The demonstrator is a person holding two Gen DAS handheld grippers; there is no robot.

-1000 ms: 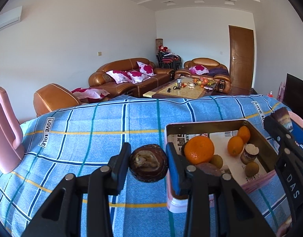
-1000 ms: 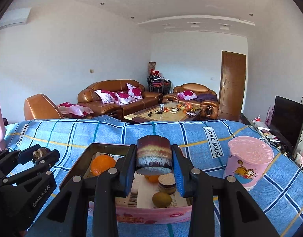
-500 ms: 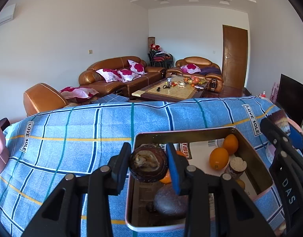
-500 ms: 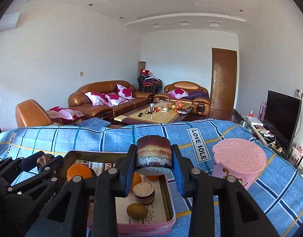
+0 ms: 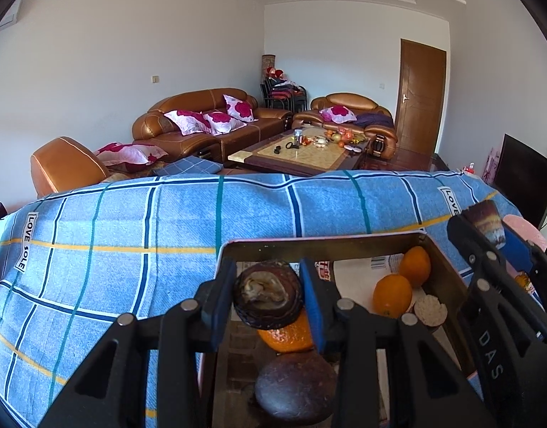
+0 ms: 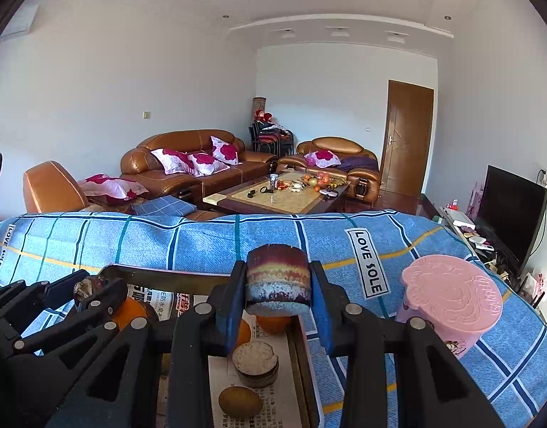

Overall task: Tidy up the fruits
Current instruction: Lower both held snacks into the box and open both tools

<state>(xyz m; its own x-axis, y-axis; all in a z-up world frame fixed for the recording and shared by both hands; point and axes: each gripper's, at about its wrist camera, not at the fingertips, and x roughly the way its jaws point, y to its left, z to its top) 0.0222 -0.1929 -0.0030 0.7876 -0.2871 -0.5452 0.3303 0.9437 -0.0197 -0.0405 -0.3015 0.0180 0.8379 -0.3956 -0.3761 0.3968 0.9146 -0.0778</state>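
Note:
My left gripper (image 5: pixel 268 297) is shut on a dark brown fruit half (image 5: pixel 268 297) with pale flesh, held above the left part of the tray (image 5: pixel 309 244). In the tray lie oranges (image 5: pixel 392 294), a round dark fruit (image 5: pixel 294 388) and a cut fruit piece (image 5: pixel 430 309). My right gripper (image 6: pixel 277 280) is shut on a banded purple fruit chunk (image 6: pixel 277 280), over the tray's right edge (image 6: pixel 302 349). Below it sit a cut fruit piece (image 6: pixel 254 358) and a small brownish-green fruit (image 6: pixel 239 401). Each gripper shows in the other's view, the left gripper (image 6: pixel 91 287) at far left there.
A pink lidded tub (image 6: pixel 451 303) stands on the blue checked cloth (image 5: pixel 130 221) right of the tray. Newspaper (image 5: pixel 355 271) lines the tray. Beyond the table's far edge are brown sofas (image 5: pixel 202 121), a coffee table (image 5: pixel 309 153) and a television (image 6: pixel 512 207).
Both grippers have moved sideways with their fruit pieces held. The tray has slid from the right to under the left gripper, and leftward under the right gripper.

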